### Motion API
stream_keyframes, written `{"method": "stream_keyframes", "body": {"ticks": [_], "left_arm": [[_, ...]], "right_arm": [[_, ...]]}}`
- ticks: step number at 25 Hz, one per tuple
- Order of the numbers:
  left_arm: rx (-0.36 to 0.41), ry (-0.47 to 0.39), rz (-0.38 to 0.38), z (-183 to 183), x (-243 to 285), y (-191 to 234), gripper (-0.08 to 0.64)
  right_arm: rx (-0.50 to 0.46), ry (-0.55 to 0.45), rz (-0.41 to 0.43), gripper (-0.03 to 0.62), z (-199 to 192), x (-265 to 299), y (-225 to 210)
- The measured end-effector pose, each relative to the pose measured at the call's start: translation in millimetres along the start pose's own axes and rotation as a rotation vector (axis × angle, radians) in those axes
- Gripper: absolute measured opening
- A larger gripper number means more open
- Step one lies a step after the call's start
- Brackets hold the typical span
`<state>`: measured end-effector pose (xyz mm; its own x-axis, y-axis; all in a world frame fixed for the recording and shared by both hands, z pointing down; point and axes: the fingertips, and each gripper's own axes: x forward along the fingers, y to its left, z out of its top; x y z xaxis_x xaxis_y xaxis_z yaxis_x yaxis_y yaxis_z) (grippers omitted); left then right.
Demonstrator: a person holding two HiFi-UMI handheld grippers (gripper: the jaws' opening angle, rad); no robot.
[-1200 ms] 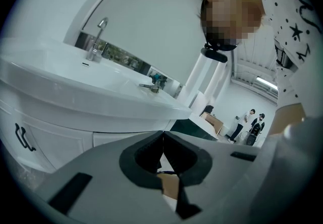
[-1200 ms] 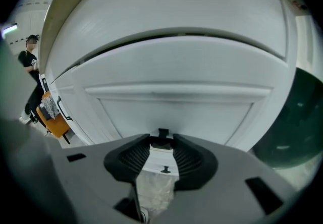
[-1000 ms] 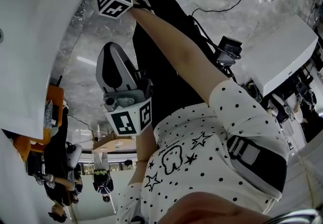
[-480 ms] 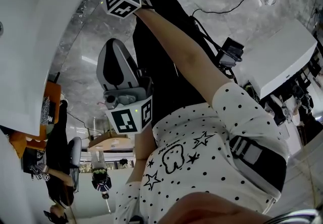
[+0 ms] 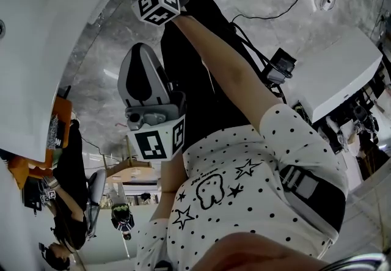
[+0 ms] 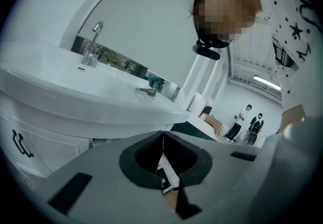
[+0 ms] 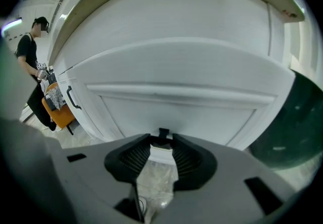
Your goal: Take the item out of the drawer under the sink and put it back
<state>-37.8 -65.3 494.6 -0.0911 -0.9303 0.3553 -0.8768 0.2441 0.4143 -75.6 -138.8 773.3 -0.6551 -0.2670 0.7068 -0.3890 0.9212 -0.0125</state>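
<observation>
The right gripper [image 7: 162,141] had crept up to the closed drawer [image 7: 171,109], fingers parted with its black pull [image 7: 163,132] between them; the left gripper [image 6: 162,138] kept its fingers shut and empty; the item, unseen, presumably lay inside.

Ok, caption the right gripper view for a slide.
Right gripper, jaws apart, aimed at the small black handle on the white drawer front.

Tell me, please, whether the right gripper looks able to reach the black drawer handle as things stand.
Probably yes: the right gripper has its jaws apart, the black handle sits at their tips on the drawer front, and nothing stands between.
</observation>
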Motion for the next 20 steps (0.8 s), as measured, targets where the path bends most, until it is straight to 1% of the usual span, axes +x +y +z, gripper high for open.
{"method": "stream_keyframes", "body": {"ticks": [5,20], "left_arm": [[0.005,0.000,-0.007,1,4,-9,0.005],[0.007,-0.007,-0.010,0,-1,-7,0.005]], "right_arm": [[0.003,0.011,0.005,0.144,-12,-12,-2],[0.010,0.038,0.007,0.144,-46,-36,11]]}}
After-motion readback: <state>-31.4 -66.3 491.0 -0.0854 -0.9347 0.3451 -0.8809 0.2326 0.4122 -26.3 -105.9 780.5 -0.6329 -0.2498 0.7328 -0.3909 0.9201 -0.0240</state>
